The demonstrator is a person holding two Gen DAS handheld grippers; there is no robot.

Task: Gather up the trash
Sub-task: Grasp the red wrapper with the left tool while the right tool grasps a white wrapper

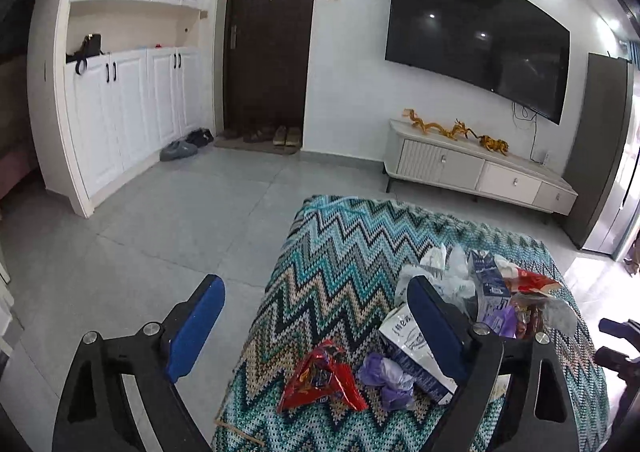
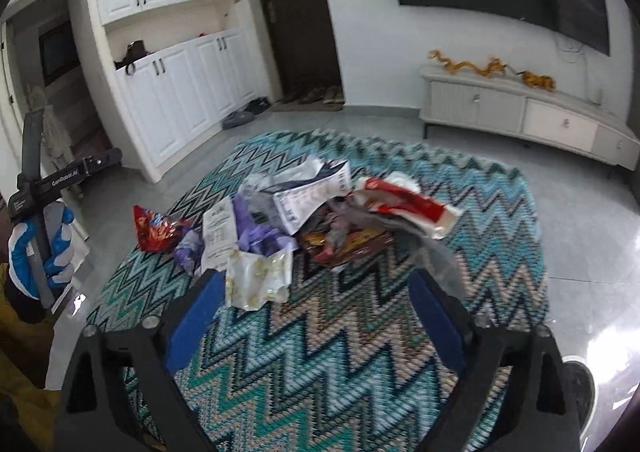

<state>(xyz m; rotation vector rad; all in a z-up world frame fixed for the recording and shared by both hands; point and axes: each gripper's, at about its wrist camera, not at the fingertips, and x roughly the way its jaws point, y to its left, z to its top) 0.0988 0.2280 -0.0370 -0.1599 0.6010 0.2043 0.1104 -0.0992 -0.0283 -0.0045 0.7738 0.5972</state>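
Approach step: both tools spread, nothing pinched (left tool [image 1: 316, 326], right tool [image 2: 316, 310]); trash pile [image 2: 304, 220] on surface [image 2: 360, 352] ahead; next likely wrapper [image 2: 258, 278] pinch.

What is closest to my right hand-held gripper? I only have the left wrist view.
Observer: A crumpled white-and-gold wrapper, lying on the zigzag rug just ahead of its left finger.
Operator: Is that gripper holding anything?
Observer: No. The right hand-held gripper is open, with only rug between its fingers.
Operator: Can you see who holds my left one?
Observer: Yes, the left hand, in a blue-and-white glove, grips the handle of the left hand-held gripper.
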